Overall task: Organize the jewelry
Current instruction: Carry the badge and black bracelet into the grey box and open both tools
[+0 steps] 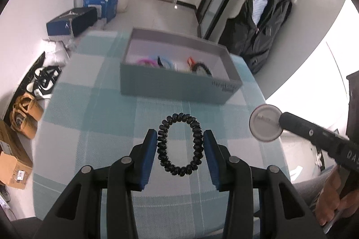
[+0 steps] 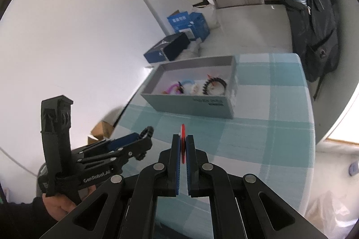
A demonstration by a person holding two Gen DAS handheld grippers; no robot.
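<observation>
I take the grey box (image 1: 179, 84) on the checked cloth (image 1: 89, 117) as my landmark. On the near side of the box, my left gripper (image 1: 179, 147) holds a black coiled hair tie (image 1: 180, 144) between its blue pads, which press it from both sides so that the ring looks a little squeezed; I judge it lifted off the cloth, but I cannot be sure. My right gripper (image 2: 183, 149), also on the near side of the box and to the right of the left one, is clenched on a thin red piece (image 2: 183, 142) seen edge-on; I cannot tell what it is. Inside the box several coloured ties (image 2: 179, 87) and a black toothed ring (image 2: 214, 84) already lie. So the step in hand, as I judge, is carrying. Next I must bring each gripper forward above the box rim and release inside, without pushing the box wall.
</observation>
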